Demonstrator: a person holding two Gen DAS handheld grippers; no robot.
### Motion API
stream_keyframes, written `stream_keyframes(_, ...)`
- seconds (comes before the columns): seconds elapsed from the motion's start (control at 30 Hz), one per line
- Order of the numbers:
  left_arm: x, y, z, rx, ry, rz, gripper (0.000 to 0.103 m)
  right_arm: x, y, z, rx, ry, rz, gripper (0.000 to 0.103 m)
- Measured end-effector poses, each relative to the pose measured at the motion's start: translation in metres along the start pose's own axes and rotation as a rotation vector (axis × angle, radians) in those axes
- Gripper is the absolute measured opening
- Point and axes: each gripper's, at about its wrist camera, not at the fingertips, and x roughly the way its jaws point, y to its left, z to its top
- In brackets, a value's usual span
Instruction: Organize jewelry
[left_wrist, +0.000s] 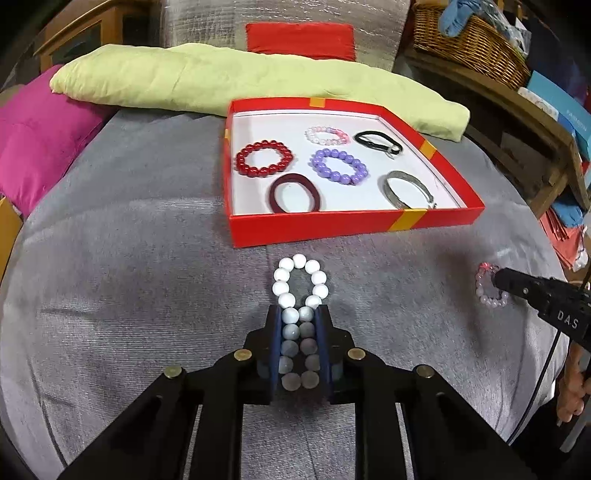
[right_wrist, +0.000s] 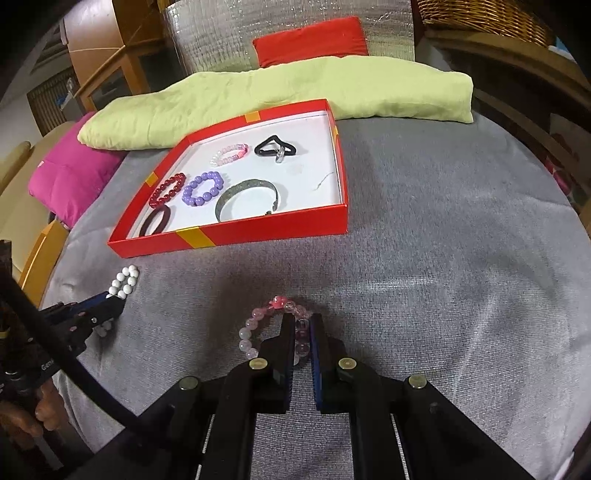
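Note:
A red box (left_wrist: 317, 223) (right_wrist: 236, 236) lies open on the grey cloth and holds several bracelets and hair ties. My left gripper (left_wrist: 300, 314) is shut on a white bead bracelet (left_wrist: 300, 275), squeezed into a long loop that sticks out past the fingertips just short of the box's front wall. In the right wrist view this bracelet (right_wrist: 125, 282) shows at the left. My right gripper (right_wrist: 303, 322) is shut on one side of a pale pink bead bracelet (right_wrist: 251, 328) lying on the cloth. It also shows in the left wrist view (left_wrist: 489, 291).
In the box lie a red bead bracelet (left_wrist: 264, 157), a purple one (left_wrist: 339, 166), a pink-white one (left_wrist: 327, 134), a dark red hair tie (left_wrist: 295, 192), a black hair tie (left_wrist: 377, 142) and a metal bangle (left_wrist: 406, 188). A green cushion (left_wrist: 221, 77) and a magenta pillow (left_wrist: 37, 140) lie behind.

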Motion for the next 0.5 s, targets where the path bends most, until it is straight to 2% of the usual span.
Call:
stream_keyframes(0.07,-0.002,0.004,0.001,-0.017,-0.007,-0.007,0.01,-0.001,-0.001,0.0,0.008,-0.001,0.007,0.008)
stream_keyframes(0.5,-0.015,0.016,0.003,-0.051,-0.05,-0.018,0.01,0.0,0.003,0.001,0.006,-0.005,0.009,0.008)
